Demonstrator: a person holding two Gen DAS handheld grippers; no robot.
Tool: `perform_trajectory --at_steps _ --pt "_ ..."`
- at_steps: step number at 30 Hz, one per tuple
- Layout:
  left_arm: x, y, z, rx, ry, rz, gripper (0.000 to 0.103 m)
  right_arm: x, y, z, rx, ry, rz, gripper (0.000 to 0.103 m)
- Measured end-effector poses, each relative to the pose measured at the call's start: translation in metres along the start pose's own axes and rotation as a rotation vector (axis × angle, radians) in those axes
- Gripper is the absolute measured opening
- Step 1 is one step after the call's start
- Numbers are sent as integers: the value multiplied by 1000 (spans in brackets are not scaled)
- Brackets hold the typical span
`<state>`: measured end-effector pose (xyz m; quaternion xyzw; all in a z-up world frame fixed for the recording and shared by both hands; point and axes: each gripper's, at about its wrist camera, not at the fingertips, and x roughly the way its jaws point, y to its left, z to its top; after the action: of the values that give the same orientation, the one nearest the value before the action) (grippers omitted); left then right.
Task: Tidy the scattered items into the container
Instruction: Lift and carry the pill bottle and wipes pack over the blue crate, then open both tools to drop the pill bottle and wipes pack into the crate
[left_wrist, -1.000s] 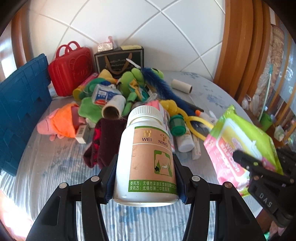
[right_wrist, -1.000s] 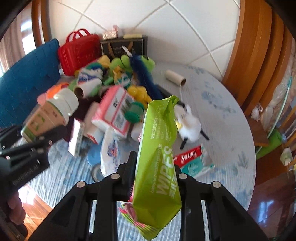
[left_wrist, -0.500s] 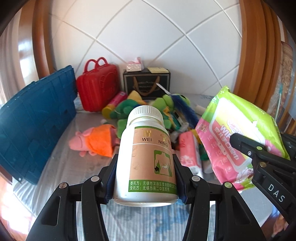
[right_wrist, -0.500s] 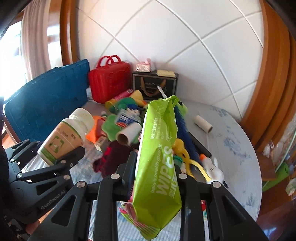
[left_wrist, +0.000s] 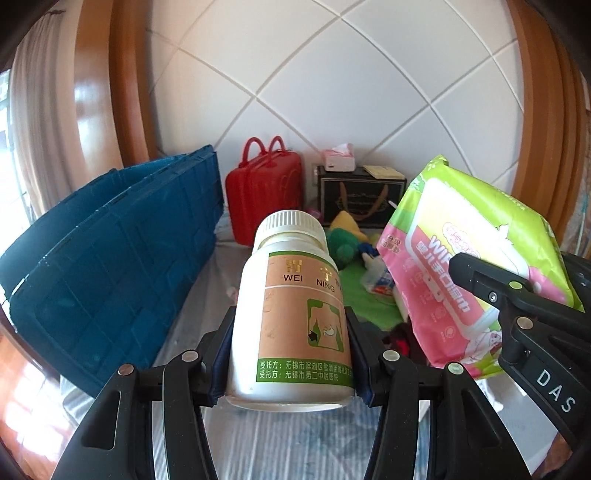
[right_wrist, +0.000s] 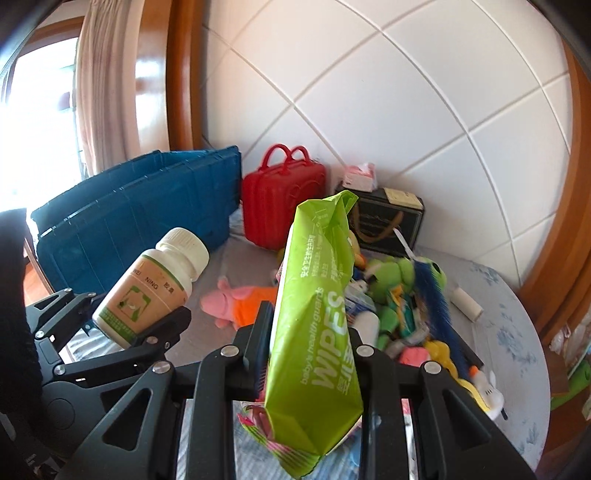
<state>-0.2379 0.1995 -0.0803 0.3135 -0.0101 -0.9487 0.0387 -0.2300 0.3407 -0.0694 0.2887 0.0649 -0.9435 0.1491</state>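
Note:
My left gripper is shut on a white pill bottle with a tan and green label, held above the table; it also shows in the right wrist view. My right gripper is shut on a green and pink pack of wipes, held upright; the pack shows at the right of the left wrist view. The blue crate stands at the left, also in the right wrist view. Both held items are to the right of it.
A red toy suitcase and a black gift box stand by the tiled wall. A pile of plush toys, a pink pig toy and a paper roll lie on the round table.
Both grippers have risen and swung left toward the blue crate, each still holding its item. The pile of items has dropped lower and further right in both views.

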Motion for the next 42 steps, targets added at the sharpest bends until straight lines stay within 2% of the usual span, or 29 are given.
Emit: perform_trajectory --at_steps 3,14,19,24,31,36,42 --pt "-2 20 9 -33 -22 38 52 9 16 15 -29 -12 24 26" --pt "-11 95 45 -183 -106 254 52 28 74 67 -169 -102 179 26" --pt "-18 141 54 -227 -138 316 52 37 119 92 -219 -140 245 26" --pt "-12 193 68 -228 -168 364 52 54 169 119 -244 -179 294 26" --pt "-3 294 87 -187 -172 389 52 79 255 158 -232 -214 324 26" --pt "26 358 95 -150 -101 362 52 113 320 177 -216 -168 328 26" --pt "57 409 90 -166 -51 313 52 151 367 185 -219 -95 279 26"
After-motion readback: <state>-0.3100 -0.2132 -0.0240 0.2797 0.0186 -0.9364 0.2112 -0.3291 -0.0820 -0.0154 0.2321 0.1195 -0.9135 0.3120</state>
